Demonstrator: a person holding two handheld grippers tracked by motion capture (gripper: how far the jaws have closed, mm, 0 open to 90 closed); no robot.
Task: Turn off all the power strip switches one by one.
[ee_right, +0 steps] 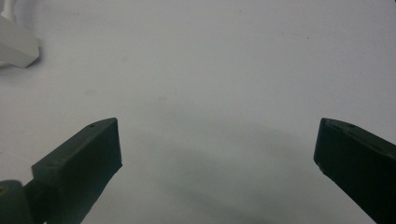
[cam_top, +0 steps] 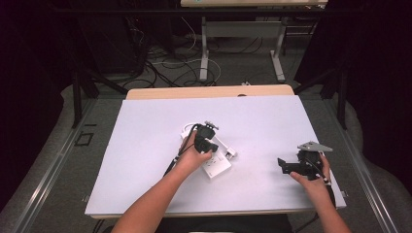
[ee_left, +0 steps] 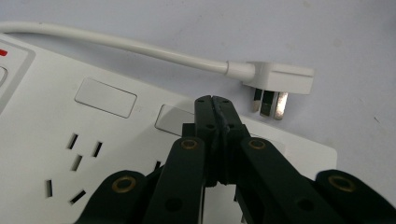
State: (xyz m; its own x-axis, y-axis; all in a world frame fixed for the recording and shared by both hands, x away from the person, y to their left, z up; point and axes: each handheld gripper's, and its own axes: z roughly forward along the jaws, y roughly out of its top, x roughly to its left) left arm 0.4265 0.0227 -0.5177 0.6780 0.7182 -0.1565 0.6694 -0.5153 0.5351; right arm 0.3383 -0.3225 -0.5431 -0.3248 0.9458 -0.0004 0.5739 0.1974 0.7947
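Plug (ee_left: 275,79) beside power strip (ee_left: 56,135), left tongs (ee_left: 215,100) closed empty above it — right tongs (ee_right: 217,149) open.

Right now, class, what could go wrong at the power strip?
1. The left gripper is shut, its tips over the power strip; pressing down could skid the strip across the sheet.
2. The plug lies loose beside the strip, so its cable might snag.
3. The right gripper hangs open, too far off to steady anything.
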